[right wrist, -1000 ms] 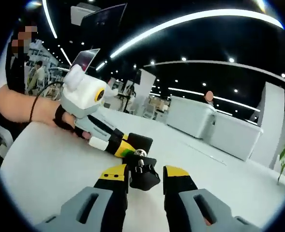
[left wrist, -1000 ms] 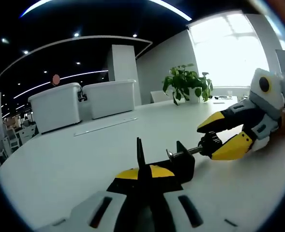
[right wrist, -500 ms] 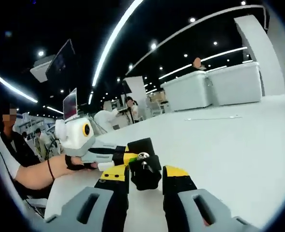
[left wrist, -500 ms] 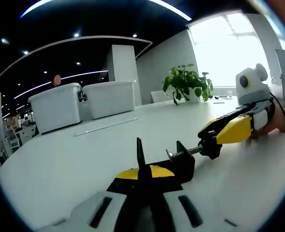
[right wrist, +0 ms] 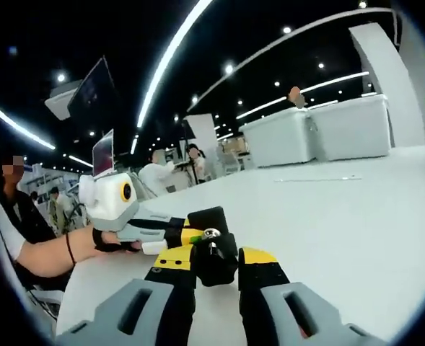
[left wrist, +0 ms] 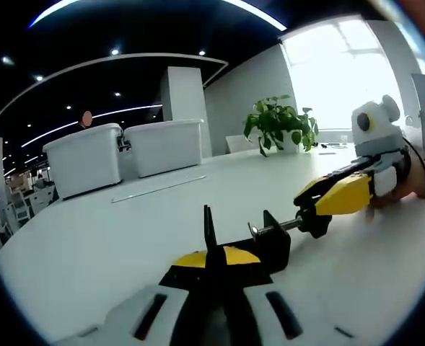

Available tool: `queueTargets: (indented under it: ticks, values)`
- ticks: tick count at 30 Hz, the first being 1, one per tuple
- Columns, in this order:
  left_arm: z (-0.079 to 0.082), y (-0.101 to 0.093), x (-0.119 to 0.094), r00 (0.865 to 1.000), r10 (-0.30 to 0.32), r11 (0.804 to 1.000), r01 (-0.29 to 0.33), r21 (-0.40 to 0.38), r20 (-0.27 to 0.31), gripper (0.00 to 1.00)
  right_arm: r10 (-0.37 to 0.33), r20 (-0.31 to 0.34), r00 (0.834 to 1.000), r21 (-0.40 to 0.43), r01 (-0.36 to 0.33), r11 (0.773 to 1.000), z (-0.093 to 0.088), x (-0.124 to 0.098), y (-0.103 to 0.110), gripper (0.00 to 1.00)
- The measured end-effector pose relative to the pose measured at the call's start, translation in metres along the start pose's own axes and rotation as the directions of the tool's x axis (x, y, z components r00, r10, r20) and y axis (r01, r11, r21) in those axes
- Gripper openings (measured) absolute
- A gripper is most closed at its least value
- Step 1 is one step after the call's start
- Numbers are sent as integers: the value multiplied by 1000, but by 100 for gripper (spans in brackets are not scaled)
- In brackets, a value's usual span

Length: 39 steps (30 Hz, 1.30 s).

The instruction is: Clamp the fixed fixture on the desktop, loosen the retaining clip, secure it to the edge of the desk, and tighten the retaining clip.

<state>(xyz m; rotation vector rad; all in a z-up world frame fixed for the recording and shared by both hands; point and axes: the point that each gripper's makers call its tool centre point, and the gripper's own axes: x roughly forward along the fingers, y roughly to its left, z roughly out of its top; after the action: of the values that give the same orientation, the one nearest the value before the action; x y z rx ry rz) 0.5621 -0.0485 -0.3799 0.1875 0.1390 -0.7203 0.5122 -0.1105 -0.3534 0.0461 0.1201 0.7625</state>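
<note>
Gripping the black clamp [left wrist: 259, 241] on the white desk [left wrist: 125, 238], the left gripper [left wrist: 216, 263] pinches its body; the right gripper [right wrist: 216, 259] squeezes its screw knob [right wrist: 213, 256]. No readable writing.

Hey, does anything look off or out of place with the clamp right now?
Nothing stands out. The black clamp sits on the white table, held by the left gripper, while the right gripper is shut on its screw knob. No spill or damage shows.

Count: 1 black clamp fixture [left wrist: 266, 241], 2 grippers [left wrist: 219, 270] [right wrist: 213, 270], 2 white storage bins [left wrist: 86, 158] [left wrist: 165, 146], 1 potted plant [left wrist: 278, 124], roughly 3 background people, blurry.
</note>
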Motion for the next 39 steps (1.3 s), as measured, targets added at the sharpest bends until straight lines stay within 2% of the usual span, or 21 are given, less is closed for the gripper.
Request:
queueTargets:
  ticks: [2,4,7,8,10,16,17,19,20,21,22,23,25,28,31,35,37,39]
  values:
    - [0,-1,0,1000,2,1000,-2,0,0,5,-14,7,1000,-82,15,997,1,0,1,21]
    - [1,0,1,1000,3,1000,-3,1,0,5,-41,16,999,-206,43,978,3,1,4,21]
    - [2,1,1,1000,4,1000,-4,0,0,5,-67,27,997,-406,72,911,4,2,10,21]
    - [2,0,1,1000,4,1000,-4,0,0,5,-73,31,997,-441,80,894,3,2,11,21]
    - [2,-1,-1,1000,4,1000,-4,0,0,5,-84,33,996,-488,89,868,3,3,11,21]
    - [2,-6,-6,1000,4,1000,-4,0,1,5,-87,33,996,-478,92,874,3,3,9,21]
    - [2,-6,-7,1000,4,1000,-4,0,1,5,-87,32,996,-469,92,879,3,4,8,21]
    - [2,-7,-7,1000,3,1000,-3,0,1,5,-87,20,996,-395,88,915,2,2,6,22]
    - [2,-8,-8,1000,3,1000,-3,-1,1,5,-108,27,994,-298,111,948,4,0,1,22]
    - [3,-8,-8,1000,3,1000,-3,0,1,5,-127,56,990,-154,135,979,13,-3,-6,23]
    - [3,-9,-9,1000,3,1000,-3,0,1,5,-130,85,988,-55,135,989,20,-6,-13,24]
    - [3,-9,-9,1000,3,1000,-3,-1,1,5,-149,99,984,35,146,989,24,-9,-22,24]
    - [2,-7,-8,1000,2,1000,-2,-1,0,5,-146,92,985,145,132,981,23,-12,-31,22]
    - [2,-6,-6,1000,1,1000,-1,-1,0,5,-106,61,992,182,94,979,17,-11,-26,22]
    - [2,-6,-6,1000,2,1000,-2,-1,0,5,-45,22,999,109,42,993,9,-4,-9,22]
    - [2,-5,-5,1000,2,1000,-2,-2,-1,5,-38,-10,999,74,38,996,3,3,-5,23]
    - [1,-4,-5,1000,2,1000,-2,-2,-1,5,-42,-18,999,97,44,994,2,4,-9,22]
    - [1,-4,-5,1000,1,1000,-1,-3,-1,5,-25,-37,999,154,31,988,0,5,-7,20]
